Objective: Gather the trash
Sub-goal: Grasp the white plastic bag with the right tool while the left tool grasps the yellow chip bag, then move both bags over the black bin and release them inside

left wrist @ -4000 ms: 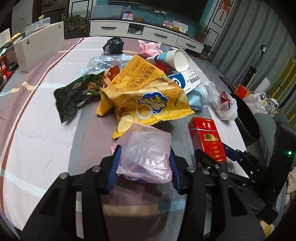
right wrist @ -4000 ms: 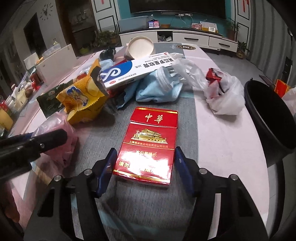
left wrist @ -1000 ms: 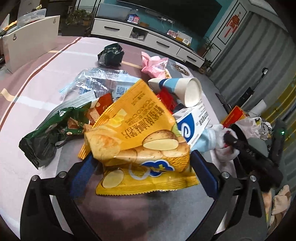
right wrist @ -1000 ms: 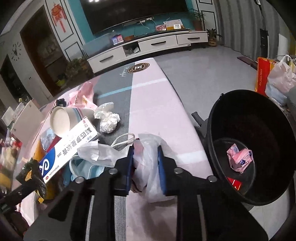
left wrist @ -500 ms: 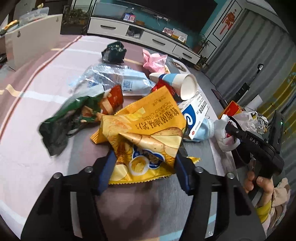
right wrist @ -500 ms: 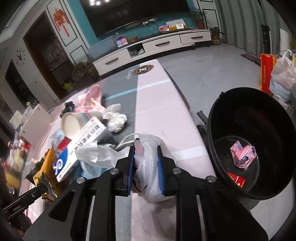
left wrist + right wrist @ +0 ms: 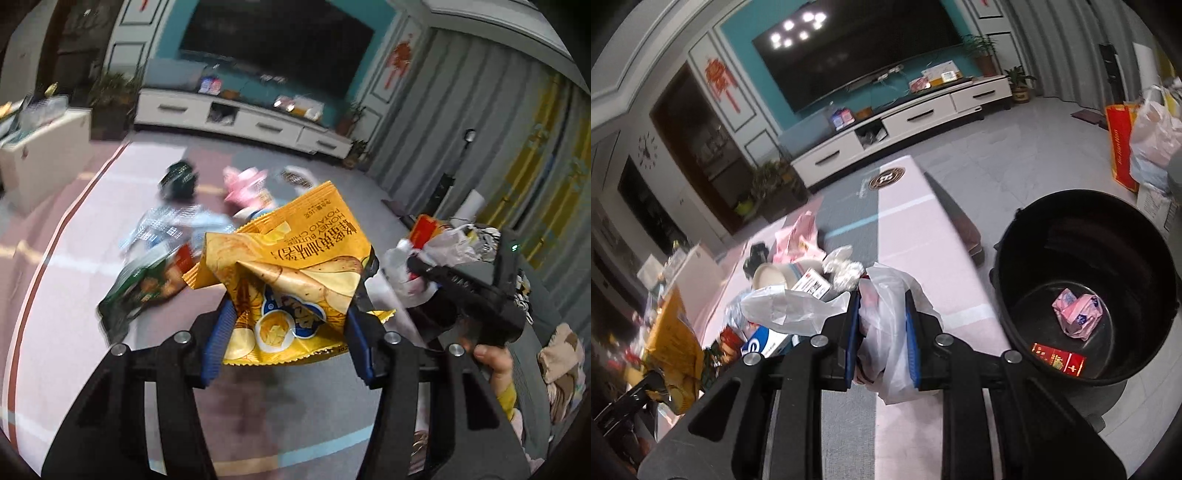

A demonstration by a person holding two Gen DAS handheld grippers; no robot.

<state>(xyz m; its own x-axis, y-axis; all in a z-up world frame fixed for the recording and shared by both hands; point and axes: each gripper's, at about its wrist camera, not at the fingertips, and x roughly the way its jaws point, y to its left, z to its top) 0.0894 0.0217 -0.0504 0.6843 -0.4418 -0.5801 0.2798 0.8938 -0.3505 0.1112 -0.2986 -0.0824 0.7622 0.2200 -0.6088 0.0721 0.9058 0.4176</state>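
Note:
My left gripper (image 7: 290, 332) is shut on a yellow potato chip bag (image 7: 291, 273) and holds it lifted above the table. My right gripper (image 7: 882, 336) is shut on a white plastic bag (image 7: 890, 325) with red scraps inside, held above the table's right edge. The right gripper and its bag also show in the left wrist view (image 7: 436, 266). A black trash bin (image 7: 1082, 280) stands on the floor to the right of the table. It holds a pink wrapper (image 7: 1076, 314) and a red cigarette pack (image 7: 1058, 359).
More trash lies on the striped table (image 7: 905, 214): a green snack bag (image 7: 140, 284), a clear wrapper (image 7: 166, 225), a pink wrapper (image 7: 243, 184), a dark crumpled bag (image 7: 179, 177), a paper cup (image 7: 772, 277), a blue-white box (image 7: 764, 343) and crumpled tissue (image 7: 842, 269).
My left gripper has closed tighter on the chip bag and lifted it off the table. My right gripper has risen with the plastic bag, closer to the bin.

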